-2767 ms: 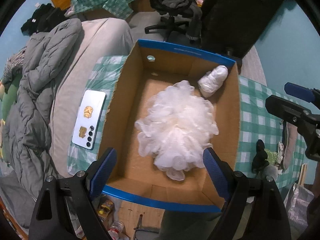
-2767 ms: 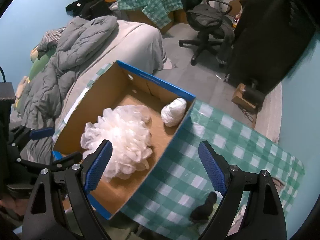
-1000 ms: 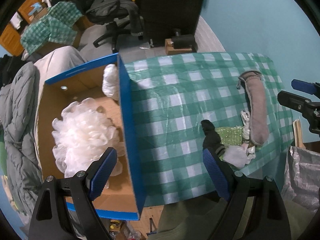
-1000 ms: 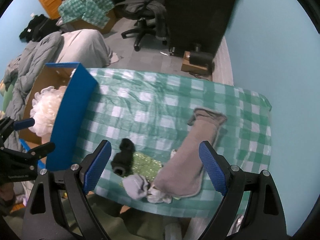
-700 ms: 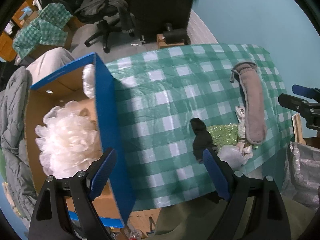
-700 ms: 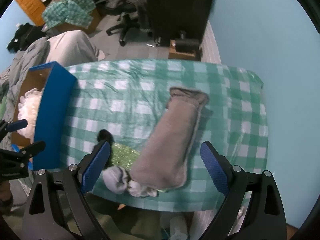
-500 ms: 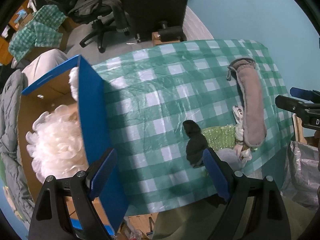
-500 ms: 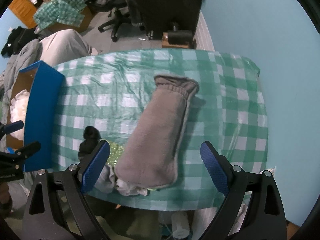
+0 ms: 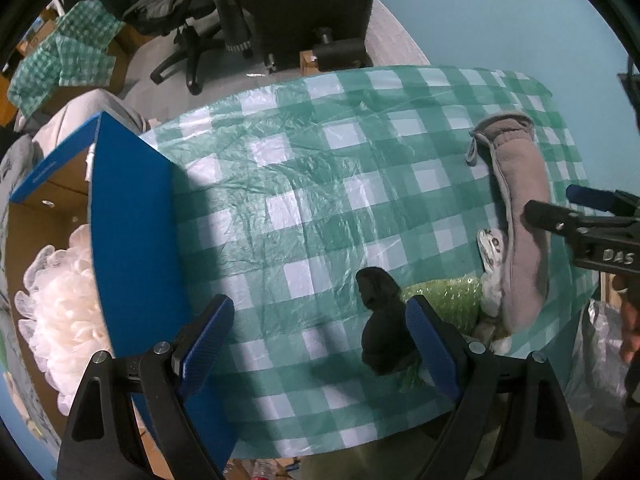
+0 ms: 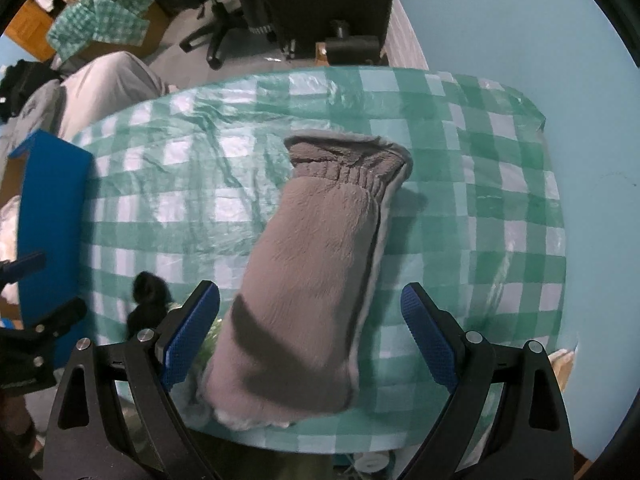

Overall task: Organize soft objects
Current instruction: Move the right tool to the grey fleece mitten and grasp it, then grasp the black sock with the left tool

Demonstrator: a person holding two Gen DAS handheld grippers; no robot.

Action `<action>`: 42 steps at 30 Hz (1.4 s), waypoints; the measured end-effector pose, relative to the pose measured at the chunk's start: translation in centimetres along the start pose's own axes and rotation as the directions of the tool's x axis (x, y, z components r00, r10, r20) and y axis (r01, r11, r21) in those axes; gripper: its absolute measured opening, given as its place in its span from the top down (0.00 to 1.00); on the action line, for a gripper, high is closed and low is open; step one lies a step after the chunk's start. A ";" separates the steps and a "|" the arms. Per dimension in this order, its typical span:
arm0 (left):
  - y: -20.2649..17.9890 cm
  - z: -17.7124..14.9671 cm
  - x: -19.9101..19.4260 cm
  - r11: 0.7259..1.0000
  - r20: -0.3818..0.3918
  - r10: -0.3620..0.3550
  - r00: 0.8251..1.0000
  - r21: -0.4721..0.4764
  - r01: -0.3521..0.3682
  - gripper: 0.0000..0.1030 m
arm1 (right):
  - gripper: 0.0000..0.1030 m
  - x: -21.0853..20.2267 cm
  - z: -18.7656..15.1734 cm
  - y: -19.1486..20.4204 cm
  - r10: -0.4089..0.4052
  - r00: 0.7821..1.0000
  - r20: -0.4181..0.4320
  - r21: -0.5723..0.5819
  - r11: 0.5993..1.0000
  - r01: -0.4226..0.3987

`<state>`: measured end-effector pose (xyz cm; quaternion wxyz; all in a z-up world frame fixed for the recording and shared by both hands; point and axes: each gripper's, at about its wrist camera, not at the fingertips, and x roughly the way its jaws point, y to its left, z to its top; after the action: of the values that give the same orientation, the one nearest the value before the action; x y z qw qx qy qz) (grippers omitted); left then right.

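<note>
I've got both grippers wide and empty, my right gripper (image 10: 310, 334) straddling the grey fleece sock (image 10: 312, 280) on the checked tablecloth (image 10: 460, 220), my left gripper (image 9: 320, 338) by the black sock (image 9: 380, 320), because the cardboard box (image 9: 132, 220) takes them.

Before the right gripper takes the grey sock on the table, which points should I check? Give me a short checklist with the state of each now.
1. Right gripper jaws open and empty: ok.
2. Grey sock lies between the jaws: ok.
3. Pads touch the sock: not ok, they stand apart from it.
4. Sock free of other things: not ok, its near end lies on the small white cloths.
5. Box has room: cannot tell, the white puff fills much of it.
6. Left gripper empty: ok.
</note>
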<state>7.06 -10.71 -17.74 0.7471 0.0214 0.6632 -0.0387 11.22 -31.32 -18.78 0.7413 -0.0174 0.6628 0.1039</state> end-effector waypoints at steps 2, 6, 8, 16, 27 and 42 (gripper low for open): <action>-0.1 0.1 0.3 1.000 -0.008 -0.004 1.000 -0.008 0.004 0.14 | 0.11 0.8 0.4 -0.1 -0.012 1.000 -0.010 0.002 1.000 0.013; -0.2 0.3 0.8 1.000 -0.014 -0.011 1.000 -0.020 0.011 0.14 | 0.11 2.0 0.8 -0.3 -0.028 0.999 -0.027 0.001 1.000 0.028; -0.2 0.3 1.3 0.999 -0.024 -0.015 1.000 -0.029 0.014 0.14 | 0.11 2.5 1.0 -0.3 -0.032 0.999 -0.034 0.000 0.999 0.032; 0.0 -0.3 2.7 0.998 -0.066 -0.041 0.997 -0.053 0.038 0.14 | 0.11 4.3 1.3 -0.6 -0.019 0.998 -0.068 -0.014 1.000 0.018; -0.4 -1.2 3.5 0.996 -0.094 -0.068 0.993 -0.063 0.062 0.14 | 0.67 3.0 0.9 -0.9 0.026 0.998 -0.060 -0.105 0.994 -0.032; -0.4 -1.5 5.9 0.988 -0.157 -0.128 0.979 -0.102 0.112 0.14 | 0.71 -0.3 -1.0 -2.6 0.003 0.999 -0.033 -0.193 0.981 -0.009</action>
<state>6.21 -11.14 -23.74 0.6869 -0.0502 0.7232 -0.0511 10.64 -34.03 -18.90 0.7249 -0.0891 0.6617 0.1697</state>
